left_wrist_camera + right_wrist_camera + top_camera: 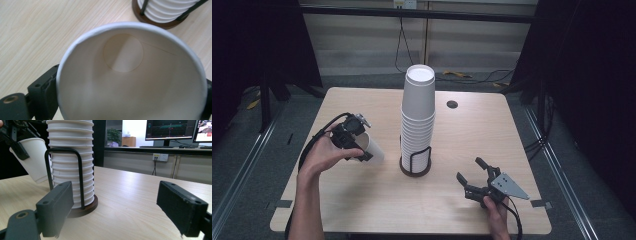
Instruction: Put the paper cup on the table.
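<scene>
The left tongs (362, 150) are clamped on a single paper cup (373, 149) held tilted above the worktop (472, 130) left of the cup stack (417, 120), while the right tongs (473, 172) rest apart, empty; likely next, the cup must be carried clear and set down.

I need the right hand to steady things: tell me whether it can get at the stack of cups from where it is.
Probably yes. The right hand-held gripper is open and empty, and bare table lies between it and the stack of cups; the wire holder guards only the base.

A round dark grommet (452, 104) sits in the wooden table (492, 130); monitors (170, 128) glow beyond.
</scene>
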### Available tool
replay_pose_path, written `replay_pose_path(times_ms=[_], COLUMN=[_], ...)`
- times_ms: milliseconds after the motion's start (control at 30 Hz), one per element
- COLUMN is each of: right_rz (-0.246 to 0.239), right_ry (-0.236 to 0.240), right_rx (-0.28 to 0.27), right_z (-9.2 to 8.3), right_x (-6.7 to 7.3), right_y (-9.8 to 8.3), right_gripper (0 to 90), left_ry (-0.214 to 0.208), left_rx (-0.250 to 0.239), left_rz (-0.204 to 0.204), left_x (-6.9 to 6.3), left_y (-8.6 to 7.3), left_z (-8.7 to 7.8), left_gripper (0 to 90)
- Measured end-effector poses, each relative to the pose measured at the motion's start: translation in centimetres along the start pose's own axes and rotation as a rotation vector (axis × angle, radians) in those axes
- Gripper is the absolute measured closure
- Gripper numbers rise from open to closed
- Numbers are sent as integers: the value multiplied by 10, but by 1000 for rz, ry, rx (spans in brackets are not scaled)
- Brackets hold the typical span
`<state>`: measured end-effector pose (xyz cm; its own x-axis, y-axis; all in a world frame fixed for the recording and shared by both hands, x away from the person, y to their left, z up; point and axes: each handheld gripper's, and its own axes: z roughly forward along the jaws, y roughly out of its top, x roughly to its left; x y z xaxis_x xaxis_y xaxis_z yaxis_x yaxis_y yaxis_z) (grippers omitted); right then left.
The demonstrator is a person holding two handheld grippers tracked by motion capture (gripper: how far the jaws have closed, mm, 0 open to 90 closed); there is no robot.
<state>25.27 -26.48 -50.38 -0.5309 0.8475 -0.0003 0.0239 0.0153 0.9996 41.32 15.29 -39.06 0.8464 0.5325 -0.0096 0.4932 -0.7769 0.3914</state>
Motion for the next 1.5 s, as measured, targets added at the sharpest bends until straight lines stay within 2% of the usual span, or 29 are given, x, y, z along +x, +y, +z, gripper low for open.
replay_pose_path(times_ms=[33,133,167,267,367,467,567,700,733,767,900,1033,1167,1200,1233,1300,1367,1433,1500], right_rz=[0,0,0,-2,-2,-1,0,0,0,-1,0,0,0,0,0,0,0,0,0], right_ry=[0,0,0,3,3,2,2,2,2,2,2,2,2,2,2,2,2,2,2], right_rx=[0,0,0,-2,-2,-1,-1,-1,-1,-1,-1,0,-1,0,-1,0,-1,-1,-1], right_z=[0,0,0,0,0,0,0,0,0,0,0,0,0,0,0,0,0,0,0], right_x=[0,0,0,0,0,0,0,0,0,0,0,0,0,0,0,0,0,0,0], right_y=[0,0,0,0,0,0,0,0,0,0,0,0,0,0,0,0,0,0,0], right_gripper=[139,139,139,139,139,139,139,139,139,139,139,139,139,139,139,139,139,139,139], left_ry=[-3,11,32,21,55,41,64,49,41,38,32,1,11,19,19,12,10,10,-7], left_rx=[23,45,37,46,60,41,58,32,15,18,-10,-47,-83,-101,-92,-119,-129,-128,-137], left_rz=[1,11,7,15,4,12,2,-3,-21,-12,-19,-32,-51,-81,-72,-77,-59,-66,-56], left_x=[0,2,1,1,1,1,1,2,4,6,6,9,9,7,8,8,8,8,8], left_y=[1,4,5,6,7,9,11,12,12,12,10,4,1,0,0,-3,-6,-9,-13], left_z=[1,5,6,10,14,19,27,30,32,32,37,45,51,53,53,55,56,58,60], left_gripper=[75,72,70,68,65,63,62,63,63,63,65,57,106,157,150,153,155,161,158])
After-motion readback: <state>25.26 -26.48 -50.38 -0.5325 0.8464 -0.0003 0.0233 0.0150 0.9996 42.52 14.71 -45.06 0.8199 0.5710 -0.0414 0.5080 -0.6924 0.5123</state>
